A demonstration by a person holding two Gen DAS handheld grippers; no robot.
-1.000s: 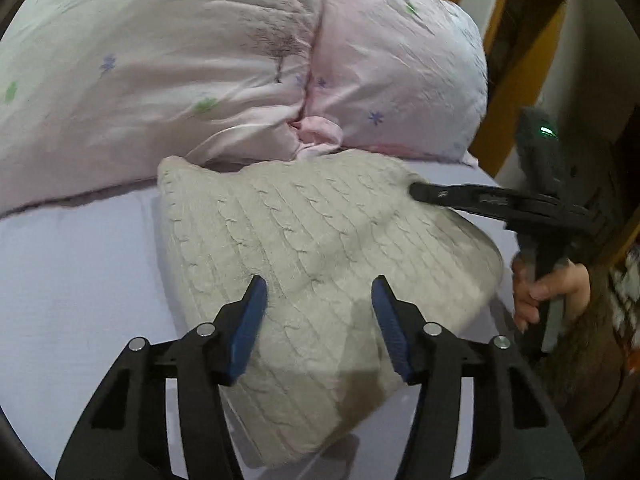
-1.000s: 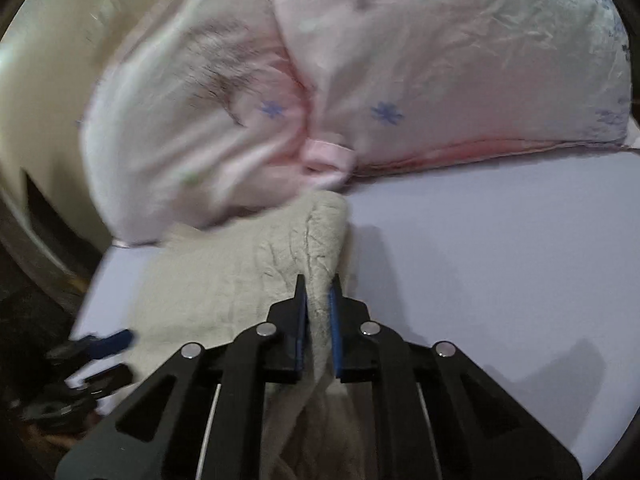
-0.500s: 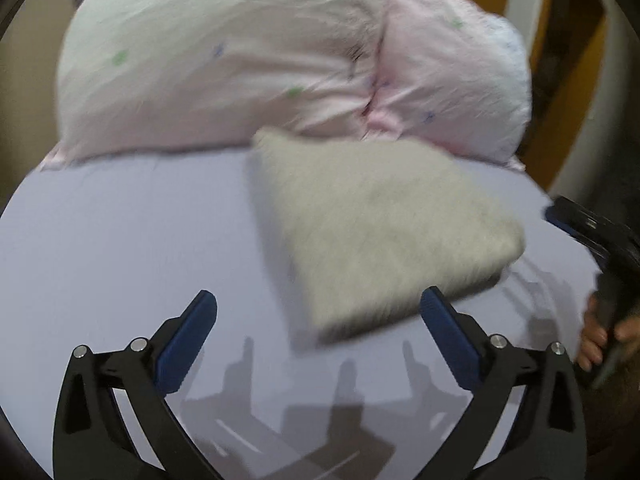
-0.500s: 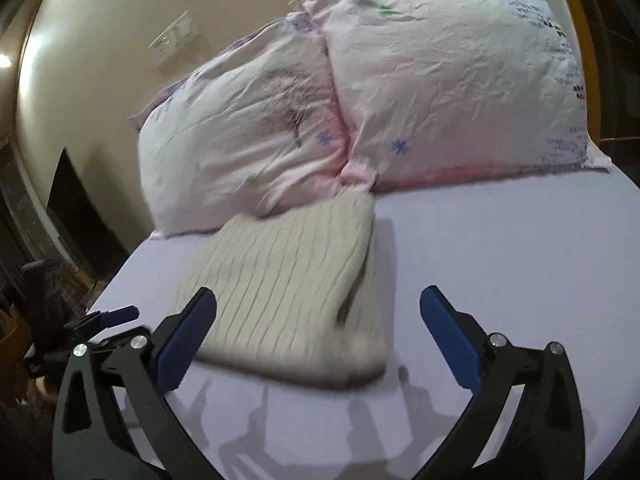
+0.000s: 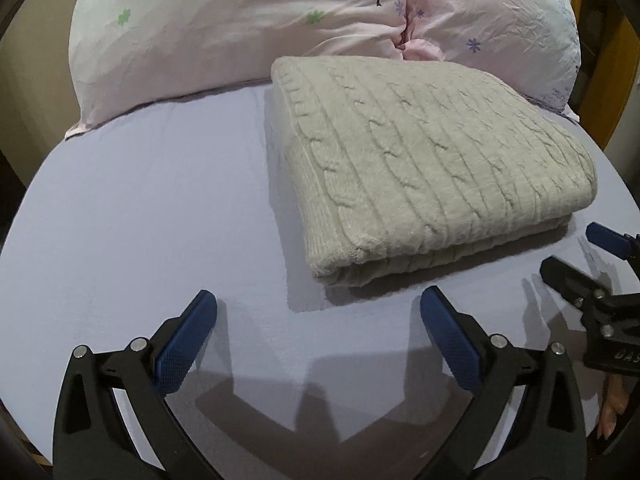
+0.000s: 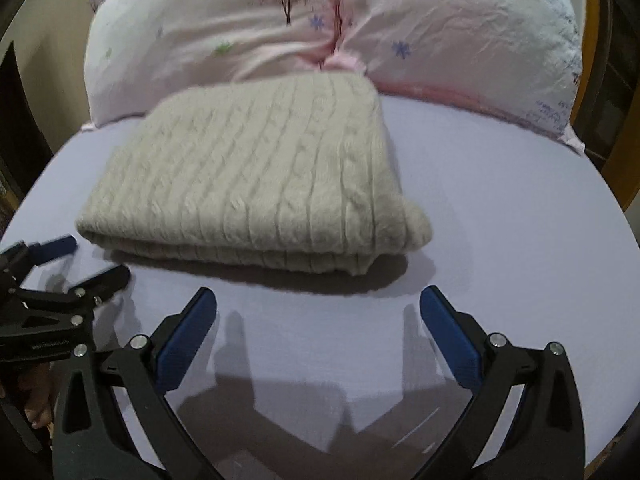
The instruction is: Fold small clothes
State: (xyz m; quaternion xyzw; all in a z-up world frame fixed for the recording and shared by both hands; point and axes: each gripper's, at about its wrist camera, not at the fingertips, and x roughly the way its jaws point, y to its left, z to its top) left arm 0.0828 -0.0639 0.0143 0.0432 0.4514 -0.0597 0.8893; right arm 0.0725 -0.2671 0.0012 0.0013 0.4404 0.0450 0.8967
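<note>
Left gripper (image 5: 318, 306) and right gripper (image 6: 318, 304) gape wide, holding nothing, over bare lavender bedsheet (image 5: 140, 208). At 12 o'clock lies the folded cream cable-knit sweater (image 5: 432, 160), its far edge touching two pink floral pillows (image 5: 248, 20).

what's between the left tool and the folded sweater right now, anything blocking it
Nothing visible. The left tool hangs open just short of the folded sweater, with only bare sheet between them. The right tool, also open, sits off to the side, not in that path.
</note>
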